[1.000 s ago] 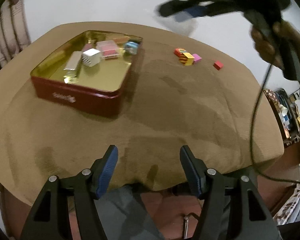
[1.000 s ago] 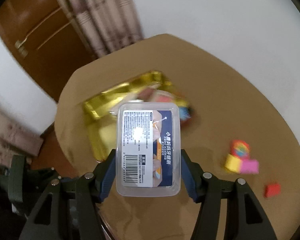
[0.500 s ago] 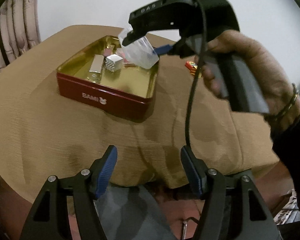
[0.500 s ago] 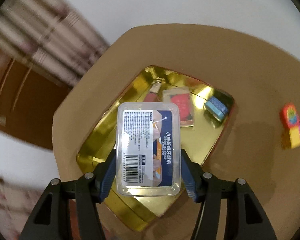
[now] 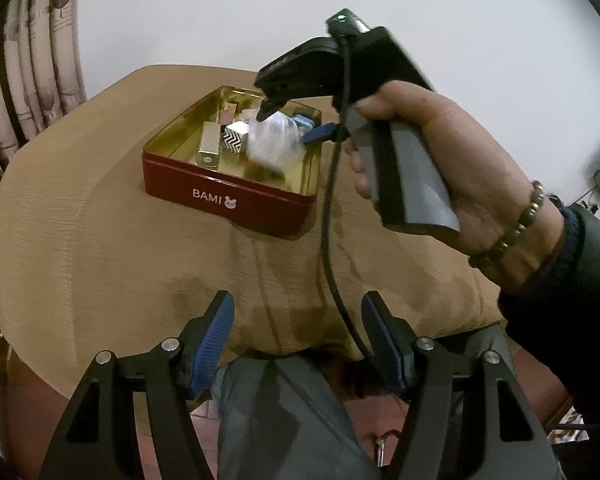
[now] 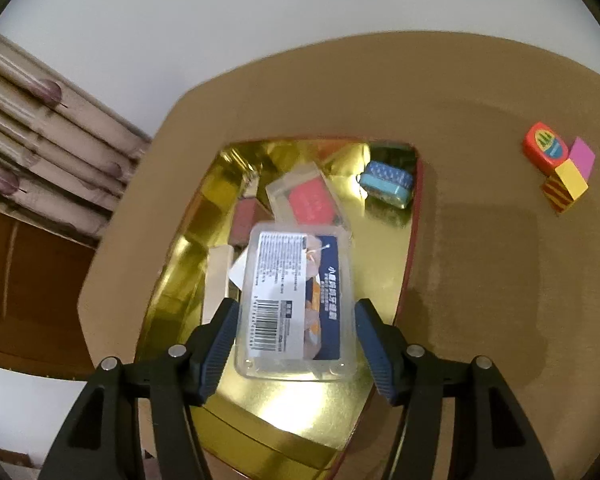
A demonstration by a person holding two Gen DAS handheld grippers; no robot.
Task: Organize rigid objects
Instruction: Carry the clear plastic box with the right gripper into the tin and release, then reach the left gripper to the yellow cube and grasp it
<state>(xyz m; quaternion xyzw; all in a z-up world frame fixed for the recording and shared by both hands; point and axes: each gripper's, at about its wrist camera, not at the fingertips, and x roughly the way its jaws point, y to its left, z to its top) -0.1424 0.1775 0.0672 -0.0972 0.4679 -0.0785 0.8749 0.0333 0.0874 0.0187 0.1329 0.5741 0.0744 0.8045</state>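
A red tin with a gold inside sits on the tan tablecloth. My right gripper hangs over the tin with its jaws spread. A clear plastic box with a barcode label lies between the fingers, dropping into the tin, with a small gap on each side. In the tin are a pink-labelled box, a blue tin, a zigzag cube and a silver block. My left gripper is open and empty at the near table edge.
A red-orange block, a yellow striped block and a pink block lie on the cloth right of the tin. A curtain hangs at the left. The right gripper's cable hangs over the table.
My right gripper carried the clear box over the tin, lowered and opened; the box has slipped from the fingers into the tin. My left gripper stayed open at the near edge.
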